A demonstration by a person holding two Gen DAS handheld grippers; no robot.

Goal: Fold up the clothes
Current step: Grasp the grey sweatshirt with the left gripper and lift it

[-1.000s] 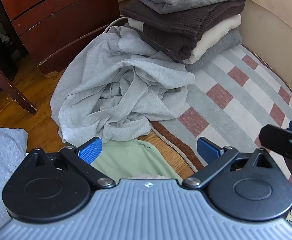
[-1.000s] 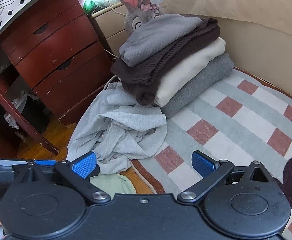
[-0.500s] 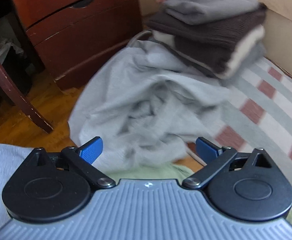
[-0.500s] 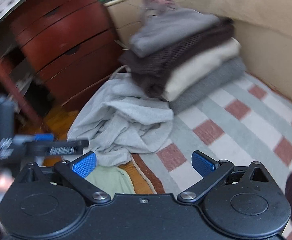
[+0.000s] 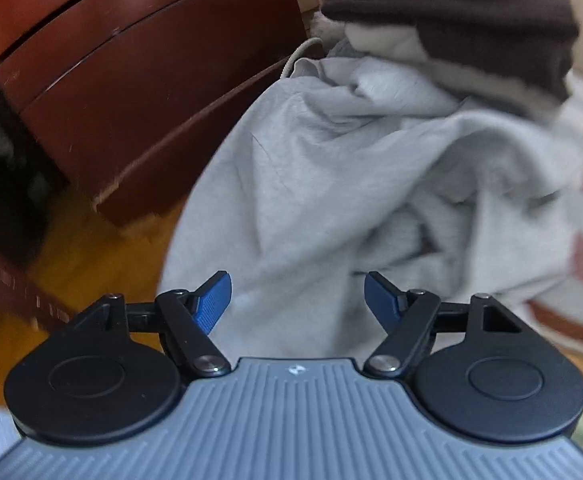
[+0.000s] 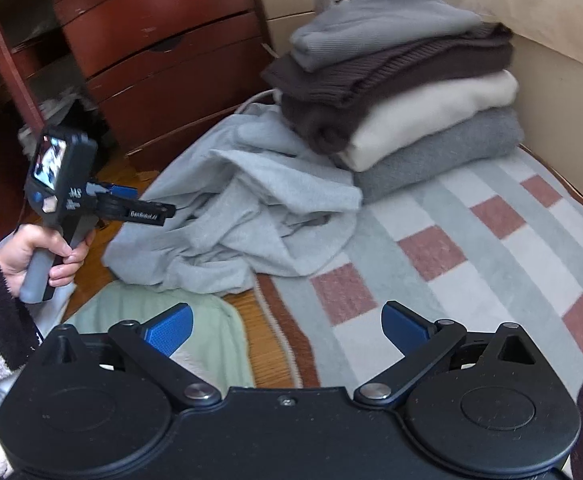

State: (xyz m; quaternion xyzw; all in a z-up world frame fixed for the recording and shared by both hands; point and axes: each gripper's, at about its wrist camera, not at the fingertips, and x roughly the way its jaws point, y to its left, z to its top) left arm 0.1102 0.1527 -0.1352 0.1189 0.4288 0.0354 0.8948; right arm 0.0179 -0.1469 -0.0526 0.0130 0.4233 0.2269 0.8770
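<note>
The left wrist view fills with the crumpled light grey garment (image 5: pixel 331 184), which lies half on the striped rug (image 6: pixel 471 264) and half on the wood floor, against the folded stack (image 6: pixel 407 80). The left gripper (image 5: pixel 297 298) has just been closing, its jaws still apart over the cloth, pinching nothing. Only the right wrist view shows the left hand (image 6: pixel 39 254) holding that tool, and the right gripper (image 6: pixel 287 328) spread wide and empty over the rug's edge.

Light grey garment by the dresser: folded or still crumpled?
Crumpled. The light grey garment lies in a loose, creased heap beside the neatly folded stack.
</note>
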